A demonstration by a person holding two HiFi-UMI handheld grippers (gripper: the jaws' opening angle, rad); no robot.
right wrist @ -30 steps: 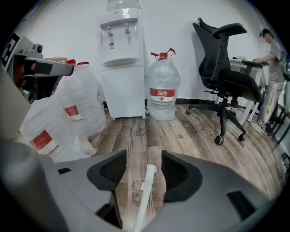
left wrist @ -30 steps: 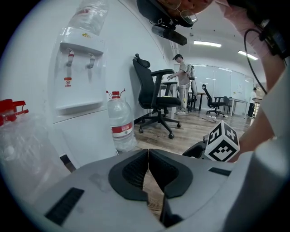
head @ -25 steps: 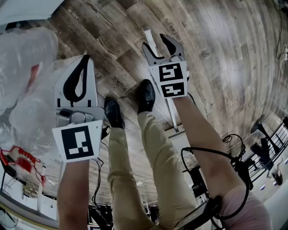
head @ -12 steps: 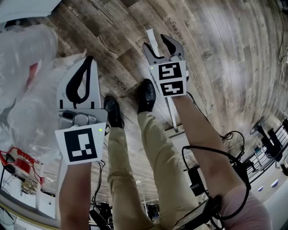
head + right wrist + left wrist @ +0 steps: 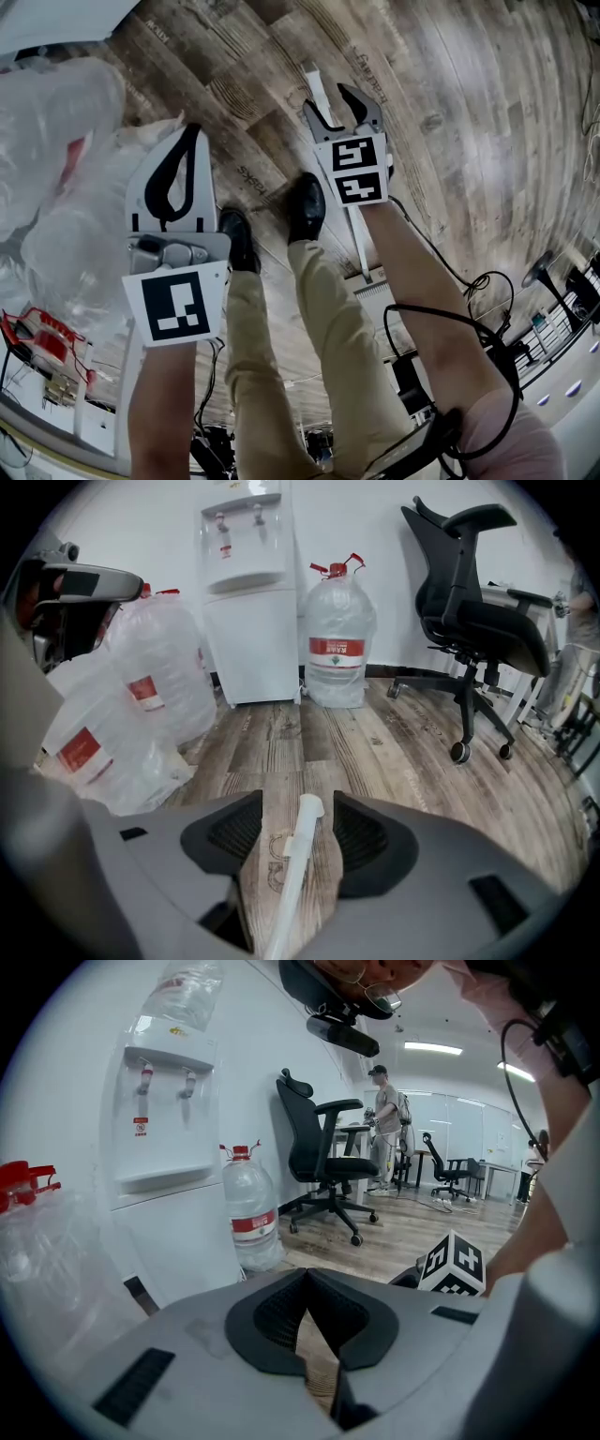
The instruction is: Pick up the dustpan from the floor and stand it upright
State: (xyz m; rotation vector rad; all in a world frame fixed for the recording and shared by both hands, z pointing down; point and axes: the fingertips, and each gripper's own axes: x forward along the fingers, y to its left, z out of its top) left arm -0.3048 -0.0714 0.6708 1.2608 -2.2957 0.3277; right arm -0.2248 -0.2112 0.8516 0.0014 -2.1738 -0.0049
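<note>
The white long-handled plastic dustpan (image 5: pixel 359 244) lay on the wood-plank floor (image 5: pixel 450 112), its handle between the right claw's (image 5: pixel 326 97) wide-parted, empty jaws. The left claw (image 5: pixel 193 129), closed on nothing, had edged slightly rightward; both pointed down.

Bright, even indoor light; strong fisheye warping at edges.
</note>
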